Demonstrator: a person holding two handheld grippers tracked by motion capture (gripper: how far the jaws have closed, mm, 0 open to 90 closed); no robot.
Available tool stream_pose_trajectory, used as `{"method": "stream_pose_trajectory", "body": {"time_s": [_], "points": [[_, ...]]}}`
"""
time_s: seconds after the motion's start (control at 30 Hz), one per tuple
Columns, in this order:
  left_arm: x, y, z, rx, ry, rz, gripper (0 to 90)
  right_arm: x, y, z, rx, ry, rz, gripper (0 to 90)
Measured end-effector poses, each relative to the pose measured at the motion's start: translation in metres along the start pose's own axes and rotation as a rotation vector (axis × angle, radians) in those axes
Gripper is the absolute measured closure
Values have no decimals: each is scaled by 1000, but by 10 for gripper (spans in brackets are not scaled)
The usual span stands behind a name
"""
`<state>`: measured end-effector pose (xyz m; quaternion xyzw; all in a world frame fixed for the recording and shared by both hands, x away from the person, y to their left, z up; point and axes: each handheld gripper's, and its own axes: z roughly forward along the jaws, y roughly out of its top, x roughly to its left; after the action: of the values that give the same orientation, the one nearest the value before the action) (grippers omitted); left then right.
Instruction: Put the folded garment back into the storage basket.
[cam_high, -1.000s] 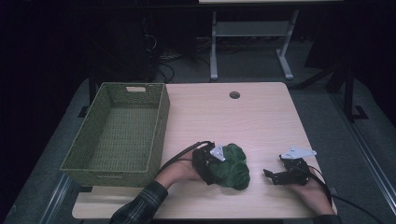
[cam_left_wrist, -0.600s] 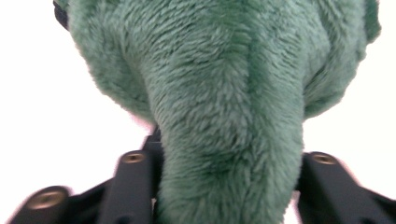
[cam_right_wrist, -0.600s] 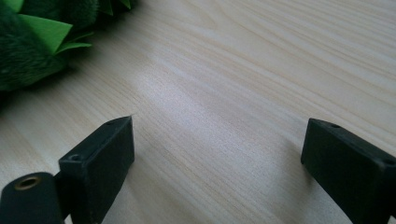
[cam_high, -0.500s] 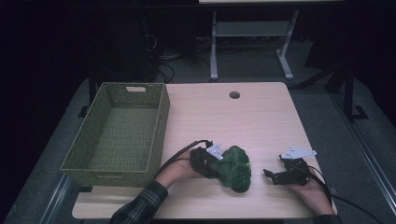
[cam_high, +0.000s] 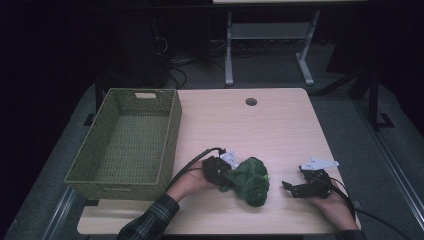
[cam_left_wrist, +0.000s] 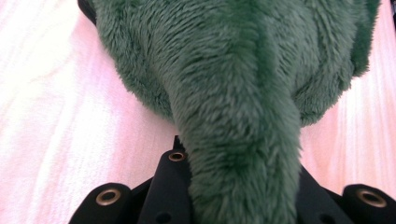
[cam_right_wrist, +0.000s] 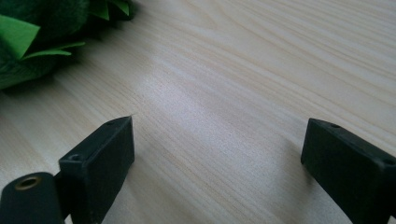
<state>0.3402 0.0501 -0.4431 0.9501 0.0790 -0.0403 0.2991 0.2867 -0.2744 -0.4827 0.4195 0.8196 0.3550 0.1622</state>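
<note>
A dark green plush toy (cam_high: 251, 181) lies on the wooden table (cam_high: 260, 130) near its front edge. My left gripper (cam_high: 223, 175) is at the toy's left side, shut on a fold of it. In the left gripper view the furry fold (cam_left_wrist: 238, 140) runs down between the black jaws, and the rest of the toy bulges above on the wood. My right gripper (cam_high: 289, 188) rests low on the table to the right of the toy, apart from it. Its jaws (cam_right_wrist: 215, 158) stand wide open over bare wood, with the toy's bright green leaves (cam_right_wrist: 28, 37) at the upper left.
An empty green woven basket (cam_high: 172, 135) stands on the left part of the table. A round cable hole (cam_high: 251, 101) sits near the far edge. Black cables trail from both grippers toward the front. Beyond the table are a dark floor and a metal stand (cam_high: 265, 35).
The plush toy has shifted slightly to the right and bunched up as my left gripper nudged it. The right gripper has stayed where it was.
</note>
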Motion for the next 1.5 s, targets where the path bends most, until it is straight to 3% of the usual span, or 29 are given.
{"method": "stream_pose_trajectory", "body": {"time_s": [0.27, 0.57, 0.87, 1.2, 1.5], "points": [[-2, 6, -21, -48, 28, -48, 793, 0, 0, 0, 0, 0, 0, 92], [-1, 8, -57, -104, 91, -111, 789, 0, 0, 0, 0, 0, 1, 92], [-1, 12, -96, -105, 138, -136, 786, 0, 0, 0, 0, 0, 0, 92], [10, 2, -149, -146, 213, -185, 785, 0, 0, 0, 0, -1, 1, 92], [18, -14, -176, -153, 269, -234, 784, 0, 0, 0, -1, -1, 1, 92]]}}
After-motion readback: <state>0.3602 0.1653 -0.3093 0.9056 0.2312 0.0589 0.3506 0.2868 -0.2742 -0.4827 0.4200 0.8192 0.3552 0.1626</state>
